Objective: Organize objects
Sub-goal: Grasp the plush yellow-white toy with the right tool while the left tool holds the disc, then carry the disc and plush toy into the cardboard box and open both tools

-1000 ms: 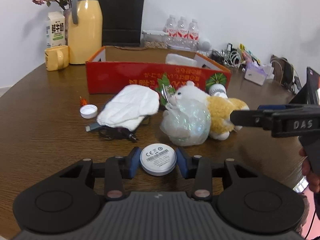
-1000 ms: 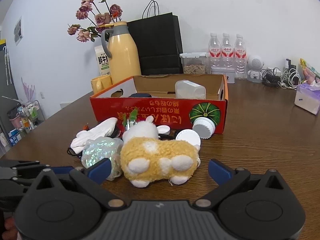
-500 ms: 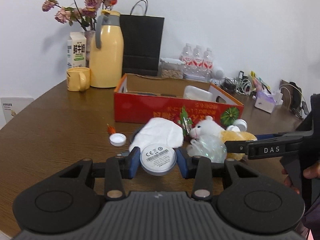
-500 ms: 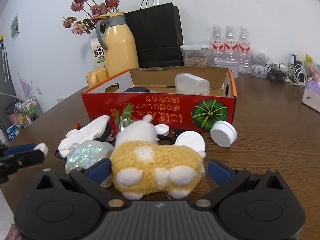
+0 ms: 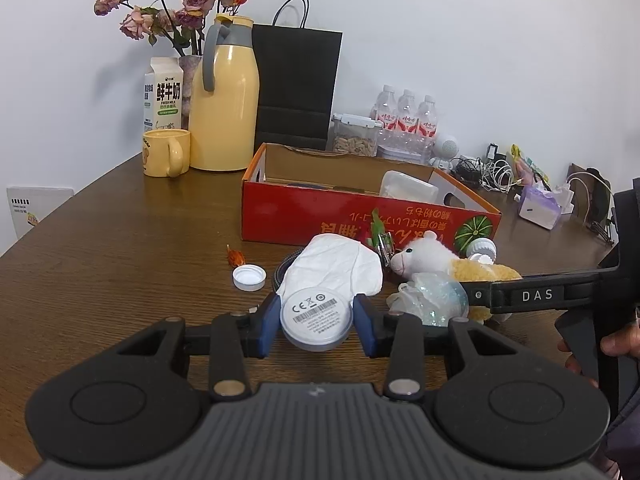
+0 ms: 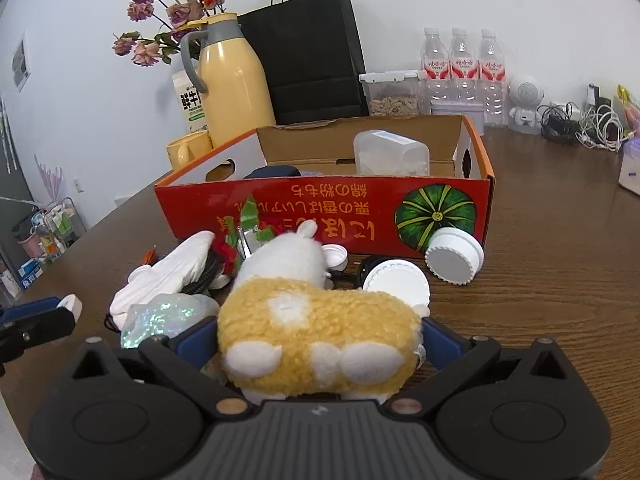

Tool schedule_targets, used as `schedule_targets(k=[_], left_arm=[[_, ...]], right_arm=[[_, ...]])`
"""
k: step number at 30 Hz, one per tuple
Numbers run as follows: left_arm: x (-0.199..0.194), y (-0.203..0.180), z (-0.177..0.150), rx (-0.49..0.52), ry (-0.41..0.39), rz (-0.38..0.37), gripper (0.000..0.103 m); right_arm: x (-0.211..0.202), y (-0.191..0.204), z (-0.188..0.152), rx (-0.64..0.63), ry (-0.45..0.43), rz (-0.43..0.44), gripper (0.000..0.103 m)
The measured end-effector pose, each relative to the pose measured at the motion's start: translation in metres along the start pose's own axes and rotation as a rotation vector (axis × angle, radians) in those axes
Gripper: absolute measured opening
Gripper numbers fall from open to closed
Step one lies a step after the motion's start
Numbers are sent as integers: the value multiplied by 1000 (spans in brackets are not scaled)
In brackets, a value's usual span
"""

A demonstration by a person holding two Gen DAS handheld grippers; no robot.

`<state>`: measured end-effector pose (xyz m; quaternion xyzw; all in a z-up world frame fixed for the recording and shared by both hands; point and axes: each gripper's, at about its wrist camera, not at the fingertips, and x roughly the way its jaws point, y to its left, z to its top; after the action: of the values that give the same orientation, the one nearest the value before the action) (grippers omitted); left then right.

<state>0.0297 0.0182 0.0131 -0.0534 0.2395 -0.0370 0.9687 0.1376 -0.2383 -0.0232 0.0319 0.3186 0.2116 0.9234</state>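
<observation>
My left gripper [image 5: 316, 316] is shut on a white round disc [image 5: 316, 306] with a printed label, held above the brown table. My right gripper [image 6: 318, 330] is open, and its blue pads stand either side of a yellow and white plush toy [image 6: 316, 320] lying on the table. In the left wrist view one of its fingers [image 5: 536, 295] reaches across the plush toy [image 5: 432, 258]. The open red cardboard box [image 6: 320, 208] stands just behind the toy, with a clear plastic container [image 6: 390, 152] inside.
A white glove [image 5: 336, 268], a shiny plastic bag [image 5: 436, 300], a bottle cap [image 5: 249, 277] and two white lids [image 6: 454, 256] lie before the box. Behind it stand a yellow thermos [image 5: 224, 112], a mug [image 5: 164, 152], a black paper bag [image 5: 296, 88] and water bottles [image 5: 406, 116].
My left gripper has risen off the table with the disc in it. My right gripper has moved forward, so the plush toy now lies between its fingers.
</observation>
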Motion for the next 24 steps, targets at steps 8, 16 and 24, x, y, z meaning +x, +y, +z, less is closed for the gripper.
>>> schedule_targets(k=[8,16,24], left_arm=[[2,4,3,-10,-9,8,40],[6,7,14,-14,-34,10,40],[19,-2,49,9,-113,-16,40]], right_arm=[[-12,5,-5,-28,-52,-2,93],[-42,12,3,-73,-173,-13,91],[-54,15,29,-99,-273,-28,91]])
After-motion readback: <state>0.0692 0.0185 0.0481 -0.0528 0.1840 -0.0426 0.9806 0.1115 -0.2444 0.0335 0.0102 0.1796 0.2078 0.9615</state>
